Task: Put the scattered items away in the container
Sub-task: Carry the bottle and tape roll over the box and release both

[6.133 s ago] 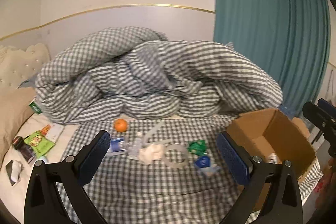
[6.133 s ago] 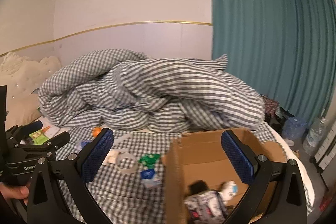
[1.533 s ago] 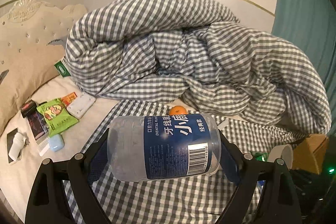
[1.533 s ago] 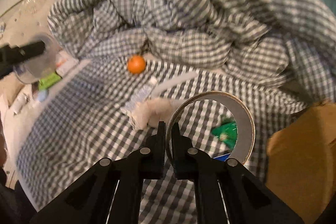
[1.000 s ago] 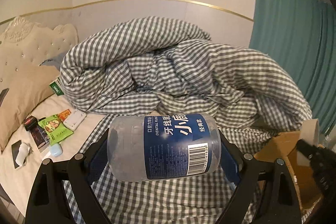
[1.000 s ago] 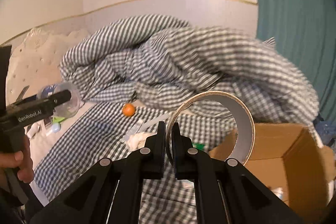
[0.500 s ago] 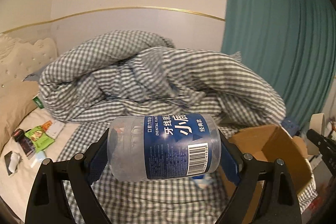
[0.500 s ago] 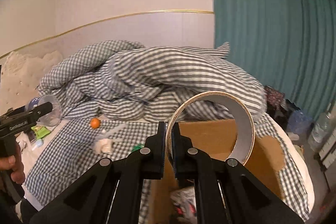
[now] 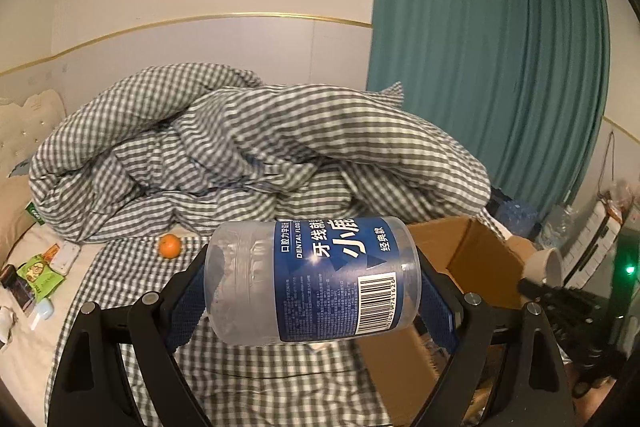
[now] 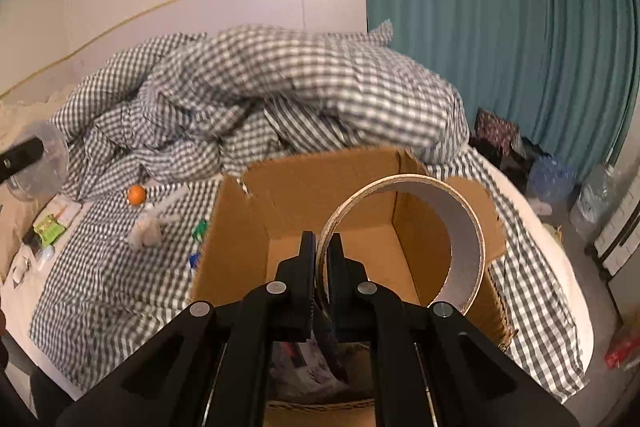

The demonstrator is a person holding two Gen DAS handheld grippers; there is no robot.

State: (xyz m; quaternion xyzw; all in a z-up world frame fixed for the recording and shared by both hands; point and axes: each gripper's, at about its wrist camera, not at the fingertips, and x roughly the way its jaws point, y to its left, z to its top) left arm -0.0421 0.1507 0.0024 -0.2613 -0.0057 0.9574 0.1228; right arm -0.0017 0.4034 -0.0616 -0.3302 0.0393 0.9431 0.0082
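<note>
Both loads have been carried over the cardboard box (image 10: 360, 187): the tape roll (image 10: 404, 243) pinched by its wall in the right gripper (image 10: 324, 251), the dental floss jar (image 9: 312, 279) clamped crosswise in the left gripper (image 9: 312, 291), ready for dropping.

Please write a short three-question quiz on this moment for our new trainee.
1. True or false: the right tool holds the tape roll above the open cardboard box.
2. What does the left tool grip?
A. an orange
B. a clear jar with a blue label
C. a green packet
3. Fill in: the orange lies on the ____ bed cover.

Key: 1 true; 2 B, the clear jar; 3 checked.
</note>
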